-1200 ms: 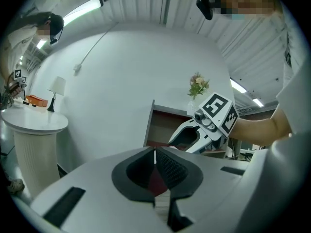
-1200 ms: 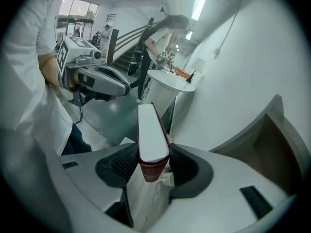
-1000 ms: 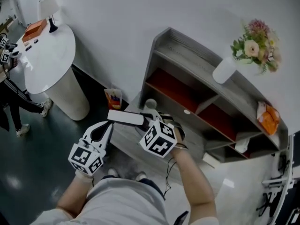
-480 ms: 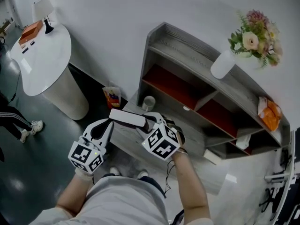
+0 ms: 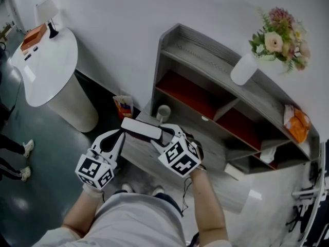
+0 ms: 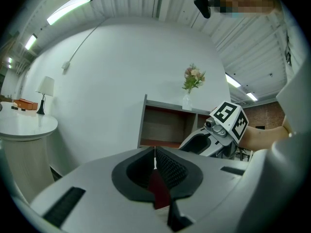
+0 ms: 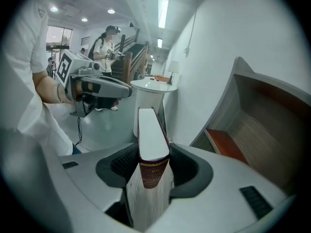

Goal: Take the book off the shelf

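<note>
- As the head view showed, the book [image 5: 140, 129] lay flat just left of the frame's centre. It was clear of the shelf [image 5: 195, 45] at upper right, with its right end in the right claw [image 5: 160, 134]. The left claw [image 5: 119, 138] sat at the book's left end, and whether it touched could not be told there.
- In the left gripper view, the left claw [image 6: 154, 155] was clenched, its pads meeting at mid-frame. A dark red sliver showed low in the gap, and what it was could not be made out.
- In the right gripper view, the right claw [image 7: 153, 166] was grasping the book [image 7: 151, 144] across both covers at bottom centre, the page edge running away up the frame.
- The book looked like a stiff hardback of fair weight, with smooth covers that might slide.
- Gripped at one end, it would likely lever downward. A hold across the covers nearer the middle, or a second support under the free end, seemed safer.
</note>
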Tool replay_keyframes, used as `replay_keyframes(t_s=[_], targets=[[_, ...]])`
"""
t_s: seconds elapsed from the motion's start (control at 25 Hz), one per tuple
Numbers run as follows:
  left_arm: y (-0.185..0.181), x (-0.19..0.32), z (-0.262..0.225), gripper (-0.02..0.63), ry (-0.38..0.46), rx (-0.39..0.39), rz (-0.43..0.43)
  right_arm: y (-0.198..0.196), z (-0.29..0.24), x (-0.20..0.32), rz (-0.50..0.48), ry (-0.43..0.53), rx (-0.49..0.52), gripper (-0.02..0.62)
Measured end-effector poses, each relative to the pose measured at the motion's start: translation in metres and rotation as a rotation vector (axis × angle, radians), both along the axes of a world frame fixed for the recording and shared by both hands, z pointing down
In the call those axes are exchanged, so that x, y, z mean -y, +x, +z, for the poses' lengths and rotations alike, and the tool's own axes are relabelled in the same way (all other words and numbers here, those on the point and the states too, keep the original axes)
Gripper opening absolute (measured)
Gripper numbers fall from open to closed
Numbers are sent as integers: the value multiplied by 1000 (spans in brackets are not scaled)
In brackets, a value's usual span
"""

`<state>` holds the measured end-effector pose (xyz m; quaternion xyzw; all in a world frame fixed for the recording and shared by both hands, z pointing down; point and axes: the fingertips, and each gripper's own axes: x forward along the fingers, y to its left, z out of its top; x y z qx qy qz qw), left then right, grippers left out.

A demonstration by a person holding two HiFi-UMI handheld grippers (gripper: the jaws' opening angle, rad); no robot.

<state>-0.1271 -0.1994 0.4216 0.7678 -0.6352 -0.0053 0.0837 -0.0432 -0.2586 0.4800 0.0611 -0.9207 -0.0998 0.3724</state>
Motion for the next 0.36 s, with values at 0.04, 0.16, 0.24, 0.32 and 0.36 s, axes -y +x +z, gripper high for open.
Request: replay_keyframes(t_s=[0.04, 0.16, 0.24, 0.32, 0.36], targets=[[0, 0, 0, 18, 0, 1, 0, 0, 0, 0, 0, -1, 1, 206], [2, 1, 0, 18, 0, 3, 0, 1, 1, 1, 1, -4, 9, 206], [4, 1, -1, 18, -1, 5, 1, 2, 1, 1, 5, -7, 14, 206], [5, 1, -2, 18, -1, 7, 1, 4, 0, 1, 11, -10, 14, 206], [6, 0, -2, 18, -1, 8, 1, 5, 0, 1, 14, -11, 13, 206]])
